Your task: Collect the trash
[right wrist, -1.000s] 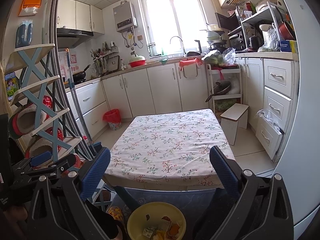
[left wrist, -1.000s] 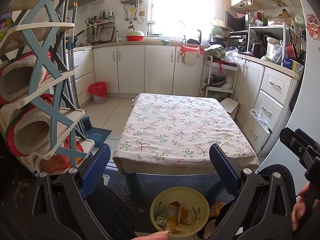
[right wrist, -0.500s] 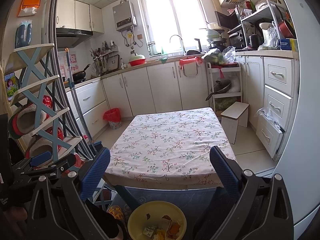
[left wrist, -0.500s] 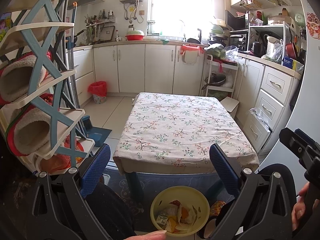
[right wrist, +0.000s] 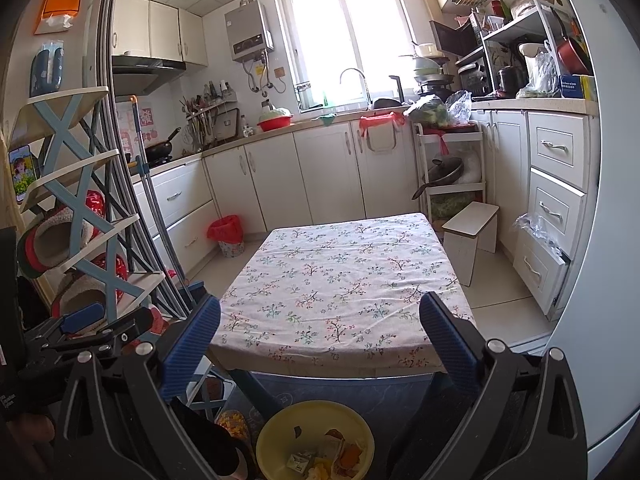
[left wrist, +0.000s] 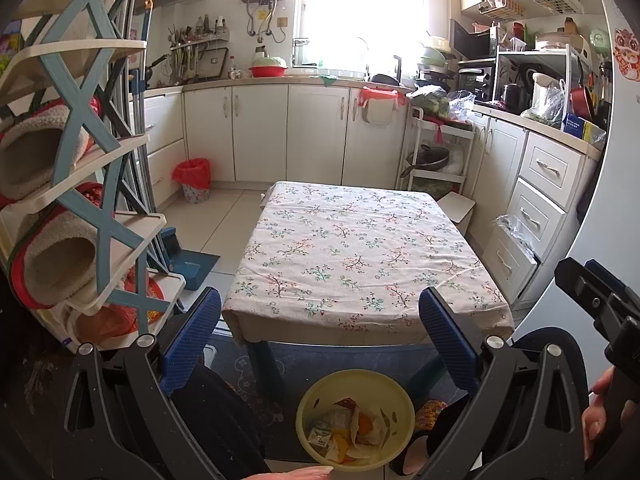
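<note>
A yellow bin (left wrist: 356,418) stands on the floor in front of a low table (left wrist: 360,256) with a floral cloth; it holds wrappers and orange scraps (left wrist: 352,434). It also shows in the right wrist view (right wrist: 314,440). My left gripper (left wrist: 320,332) is open and empty, held above the bin near the table's front edge. My right gripper (right wrist: 320,332) is open and empty, also above the bin. The right gripper shows at the right edge of the left wrist view (left wrist: 600,308); the left gripper shows at the left of the right wrist view (right wrist: 88,328).
A shoe rack with slippers (left wrist: 80,200) stands close on the left. A red-lined waste basket (left wrist: 194,180) sits by the far cabinets. A small white stool (right wrist: 472,236) stands right of the table. Drawers (left wrist: 532,216) and a white fridge side (right wrist: 616,280) close the right.
</note>
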A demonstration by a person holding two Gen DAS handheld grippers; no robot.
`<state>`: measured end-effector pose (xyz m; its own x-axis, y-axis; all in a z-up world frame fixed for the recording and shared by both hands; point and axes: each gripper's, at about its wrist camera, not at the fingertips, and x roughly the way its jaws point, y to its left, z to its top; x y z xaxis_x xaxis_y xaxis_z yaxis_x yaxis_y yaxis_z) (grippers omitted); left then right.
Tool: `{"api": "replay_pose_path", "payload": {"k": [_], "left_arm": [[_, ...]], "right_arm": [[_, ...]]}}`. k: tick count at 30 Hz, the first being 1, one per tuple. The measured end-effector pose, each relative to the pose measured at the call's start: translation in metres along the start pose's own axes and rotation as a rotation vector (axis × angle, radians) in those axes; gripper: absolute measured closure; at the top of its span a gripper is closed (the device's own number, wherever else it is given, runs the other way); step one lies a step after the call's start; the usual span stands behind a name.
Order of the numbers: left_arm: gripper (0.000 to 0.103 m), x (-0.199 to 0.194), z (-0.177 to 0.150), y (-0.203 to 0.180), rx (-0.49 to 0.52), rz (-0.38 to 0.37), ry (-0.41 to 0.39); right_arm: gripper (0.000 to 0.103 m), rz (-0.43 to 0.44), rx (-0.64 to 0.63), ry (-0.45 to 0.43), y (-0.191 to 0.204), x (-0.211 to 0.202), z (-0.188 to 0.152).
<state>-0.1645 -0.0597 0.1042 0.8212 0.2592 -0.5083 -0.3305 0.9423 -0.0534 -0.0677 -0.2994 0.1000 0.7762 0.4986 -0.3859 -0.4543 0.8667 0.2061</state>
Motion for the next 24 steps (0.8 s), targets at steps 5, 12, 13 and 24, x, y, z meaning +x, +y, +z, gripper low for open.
{"api": "replay_pose_path", "payload": {"k": [5,12,13,24], "left_arm": [[0.008,0.001,-0.001,0.0,-0.006,-0.016,0.006],[0.008,-0.001,-0.005,0.002,-0.016,-0.102,-0.005],[0.008,-0.002,-0.004,0.0,-0.001,-0.093,-0.011],[0.008,0.01,-0.001,-0.01,0.069,0.004,0.03]], "right_arm": [[0.007,0.0,0.002,0.002,0.0,0.0,-0.001],[0.007,0.003,0.01,0.009,0.004,0.003,-0.006],[0.007,0.003,0.01,0.009,0.005,0.004,-0.006],[0.007,-0.007,0.011,0.021,0.001,0.009,-0.006]]}}
